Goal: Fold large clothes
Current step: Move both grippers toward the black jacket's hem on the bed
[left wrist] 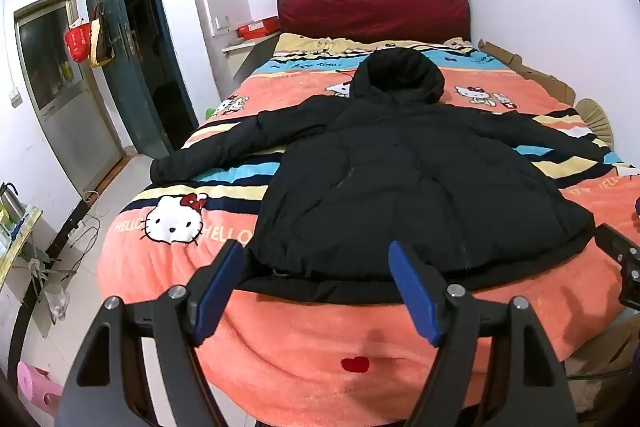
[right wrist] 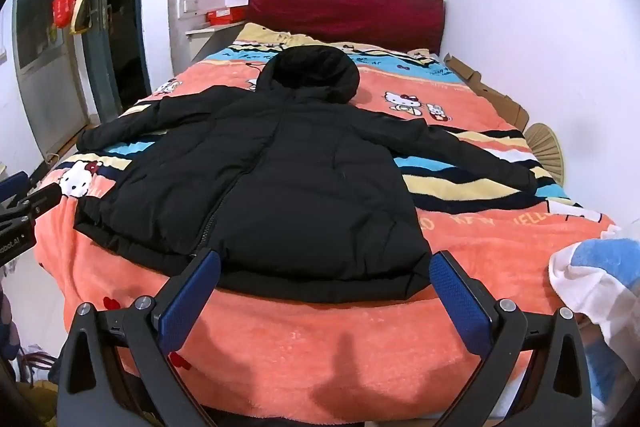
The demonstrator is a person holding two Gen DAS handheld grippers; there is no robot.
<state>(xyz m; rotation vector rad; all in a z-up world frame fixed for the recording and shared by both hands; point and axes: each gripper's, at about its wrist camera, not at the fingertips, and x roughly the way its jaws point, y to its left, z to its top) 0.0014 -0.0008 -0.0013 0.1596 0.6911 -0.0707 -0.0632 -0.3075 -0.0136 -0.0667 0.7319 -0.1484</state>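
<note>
Black hooded jacket [left wrist: 400, 179] lies flat on the bed, front up, zipper [right wrist: 236, 183] closed as far as I can tell. Hood [right wrist: 312, 75] points at the red headboard [left wrist: 372, 7], hem at the near edge right in front of me. Both sleeves spread out sideways: left sleeve [left wrist: 224, 147] toward the door side, right sleeve [right wrist: 460, 151] toward the wall side. No fold made yet, so the task is at the start; sleeves, sides and body all remain, by my read.

My left gripper [left wrist: 316, 291] hovers over the near hem, jaws wide, nothing between them. My right gripper [right wrist: 324, 291] likewise, jaws wide and empty, just short of the hem.

Under it, an orange cartoon-cat blanket [left wrist: 304, 347]. White-blue cloth [right wrist: 600, 275] sits at the right edge, apart from the jacket. Cardboard [right wrist: 492, 95] along the wall.
</note>
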